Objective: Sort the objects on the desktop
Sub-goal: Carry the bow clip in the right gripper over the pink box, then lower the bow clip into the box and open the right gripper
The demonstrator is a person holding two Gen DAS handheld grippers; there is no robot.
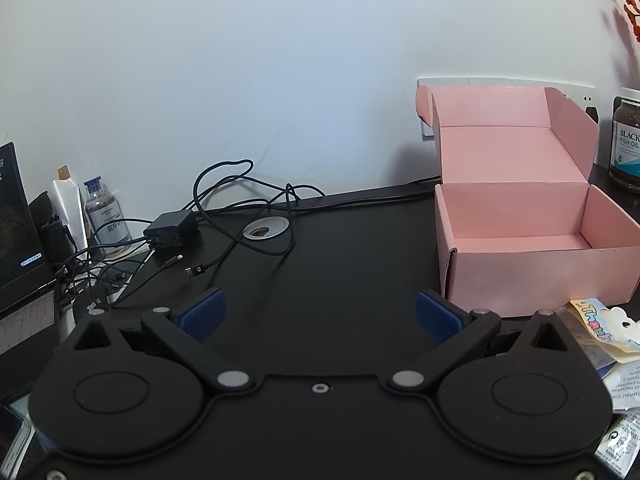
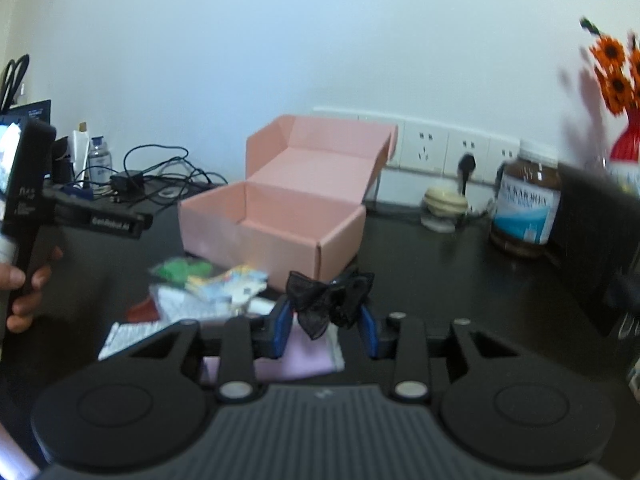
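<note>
Right gripper (image 2: 325, 322) pinching a black lace bow (image 2: 328, 300) above the desk's front edge, before the open pink box (image 2: 272, 232); left gripper (image 1: 320, 316) spread, empty. Thin fabric possibly slipping free during carrying.

One pink box (image 2: 272, 224), lid open, mid-desk toward back edge. One black bow (image 2: 328, 298). One brown fish-oil jar (image 2: 526, 208) near desk's right back corner. One red vase (image 2: 626, 146) of orange flowers beside it. One cream round object (image 2: 445, 202) at back edge. Two bottles at left back corner: one white (image 1: 68, 204), one clear (image 1: 105, 216). One black power adapter (image 1: 170, 230) amid tangled cables; cable count unclear. Small heap of packets (image 2: 216, 284) near front of box; number unclear. Two grippers: left gripper (image 1: 318, 314), right gripper (image 2: 325, 330).
</note>
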